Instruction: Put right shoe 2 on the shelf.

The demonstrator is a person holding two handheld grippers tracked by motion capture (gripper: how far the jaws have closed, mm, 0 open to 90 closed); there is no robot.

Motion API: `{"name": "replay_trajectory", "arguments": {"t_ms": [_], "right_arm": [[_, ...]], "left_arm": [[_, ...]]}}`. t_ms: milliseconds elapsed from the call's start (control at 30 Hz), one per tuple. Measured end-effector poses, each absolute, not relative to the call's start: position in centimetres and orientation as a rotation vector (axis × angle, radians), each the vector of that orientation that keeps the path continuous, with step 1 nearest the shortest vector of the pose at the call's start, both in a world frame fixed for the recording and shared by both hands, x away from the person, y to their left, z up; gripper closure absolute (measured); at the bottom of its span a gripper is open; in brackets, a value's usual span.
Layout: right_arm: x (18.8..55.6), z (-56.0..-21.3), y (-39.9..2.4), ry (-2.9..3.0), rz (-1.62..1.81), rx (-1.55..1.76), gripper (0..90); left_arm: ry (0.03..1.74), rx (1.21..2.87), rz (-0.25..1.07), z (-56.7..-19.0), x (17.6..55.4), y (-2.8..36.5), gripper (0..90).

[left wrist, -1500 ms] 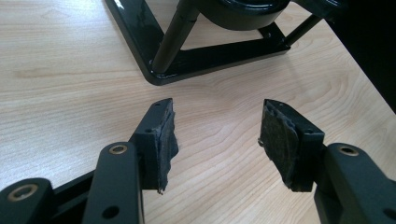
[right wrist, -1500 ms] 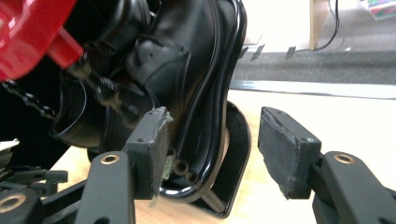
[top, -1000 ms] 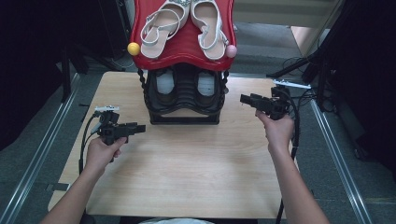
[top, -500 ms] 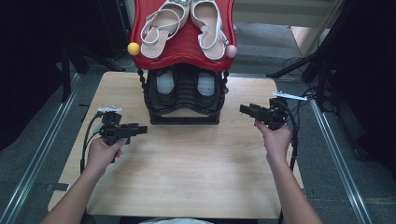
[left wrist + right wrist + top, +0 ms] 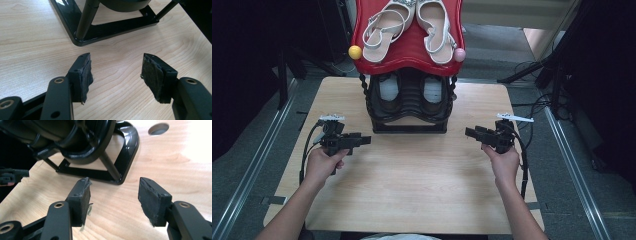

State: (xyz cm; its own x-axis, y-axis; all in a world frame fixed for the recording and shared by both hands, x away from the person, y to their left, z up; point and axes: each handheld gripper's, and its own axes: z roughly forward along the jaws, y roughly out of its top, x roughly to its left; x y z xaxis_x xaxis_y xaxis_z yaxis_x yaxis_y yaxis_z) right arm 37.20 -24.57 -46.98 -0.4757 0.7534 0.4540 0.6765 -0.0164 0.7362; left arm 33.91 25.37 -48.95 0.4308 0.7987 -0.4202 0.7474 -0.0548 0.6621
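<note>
Nearest my jaws stands a black shoe rack (image 5: 409, 107) at the far middle of the tabletop (image 5: 412, 185), upright on a glossy rectangular base frame (image 5: 110, 27). Slanted black posts (image 5: 110, 166) rise from the frame's corners. Its lower tier holds a pair of dark shoes (image 5: 407, 92) with pale insoles, toes toward me. Its red top tray (image 5: 407, 47) carries a pair of white strappy sandals (image 5: 412, 25) side by side, with a yellow ball (image 5: 355, 52) at one front corner and a pink ball (image 5: 459, 55) at the other.
</note>
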Motion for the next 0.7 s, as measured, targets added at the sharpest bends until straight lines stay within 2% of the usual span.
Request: {"name": "replay_trajectory", "arguments": {"t_ms": [267, 700], "right_arm": [[36.5, -48.1, -24.0, 2.167, 1.573, 1.554, 44.9], [36.8, -49.4, -22.1, 2.276, 1.507, 1.515, 44.6]], "left_arm": [[1.310, 1.833, 0.106, -49.1, 33.9, 25.1, 38.6], [1.303, 1.847, 0.072, -49.4, 34.1, 24.6, 37.1]]}}
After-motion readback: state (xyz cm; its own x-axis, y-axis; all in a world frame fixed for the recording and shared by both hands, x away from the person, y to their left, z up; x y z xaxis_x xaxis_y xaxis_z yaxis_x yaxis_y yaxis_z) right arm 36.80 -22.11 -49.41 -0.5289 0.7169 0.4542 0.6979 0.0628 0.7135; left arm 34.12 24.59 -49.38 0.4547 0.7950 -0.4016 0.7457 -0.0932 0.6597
